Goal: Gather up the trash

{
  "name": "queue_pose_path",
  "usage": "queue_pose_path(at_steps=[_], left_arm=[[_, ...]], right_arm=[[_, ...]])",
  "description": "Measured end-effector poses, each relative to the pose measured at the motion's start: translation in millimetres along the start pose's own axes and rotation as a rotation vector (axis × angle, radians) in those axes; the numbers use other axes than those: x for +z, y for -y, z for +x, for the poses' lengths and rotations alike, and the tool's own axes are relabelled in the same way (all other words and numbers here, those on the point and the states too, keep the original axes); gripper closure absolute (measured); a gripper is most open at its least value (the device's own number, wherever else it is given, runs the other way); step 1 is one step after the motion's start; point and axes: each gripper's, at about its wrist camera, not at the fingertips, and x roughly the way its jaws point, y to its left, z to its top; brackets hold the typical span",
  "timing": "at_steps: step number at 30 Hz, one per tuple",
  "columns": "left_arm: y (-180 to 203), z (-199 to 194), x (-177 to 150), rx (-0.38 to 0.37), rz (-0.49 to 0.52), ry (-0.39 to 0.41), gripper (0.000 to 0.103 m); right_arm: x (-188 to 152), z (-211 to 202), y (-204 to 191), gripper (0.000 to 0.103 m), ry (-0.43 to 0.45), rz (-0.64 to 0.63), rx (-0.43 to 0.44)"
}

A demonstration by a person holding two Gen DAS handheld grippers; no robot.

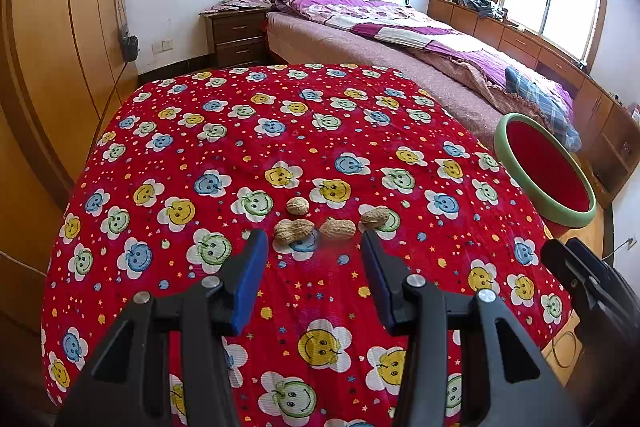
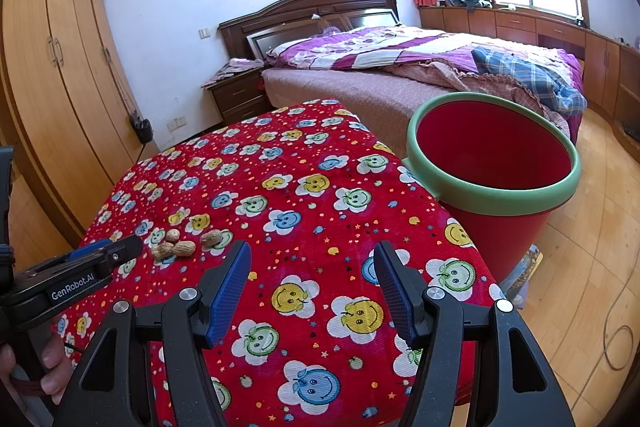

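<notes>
Several peanut shells (image 1: 294, 230) lie close together on the red smiley-print cloth (image 1: 240, 131) over the table. My left gripper (image 1: 314, 241) is open, its blue pads just short of the shells, nothing between them. The shells also show in the right wrist view (image 2: 176, 247), at the left, with the left gripper's tip (image 2: 120, 251) beside them. My right gripper (image 2: 312, 255) is open and empty above the cloth (image 2: 320, 163), apart from the shells. A red bin with a green rim (image 2: 560, 187) stands at the table's right edge; it also shows in the left wrist view (image 1: 532, 187).
A bed with purple bedding (image 2: 400, 55) lies behind the table. Wooden wardrobes (image 2: 52, 67) stand at the left, a nightstand (image 1: 236, 35) by the bed. Low cabinets (image 2: 560, 31) run under the window. A cable (image 2: 616, 339) lies on the wooden floor at the right.
</notes>
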Motion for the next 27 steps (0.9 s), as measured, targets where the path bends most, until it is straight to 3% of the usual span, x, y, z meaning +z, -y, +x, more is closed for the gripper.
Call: queue_pose_path(at_steps=[27], left_arm=[[-0.4,-2.1,3.2,-0.001,0.001,0.009,0.055]], right_arm=[[-0.4,-0.2,-1.1,0.038,0.001,-0.002,0.001]])
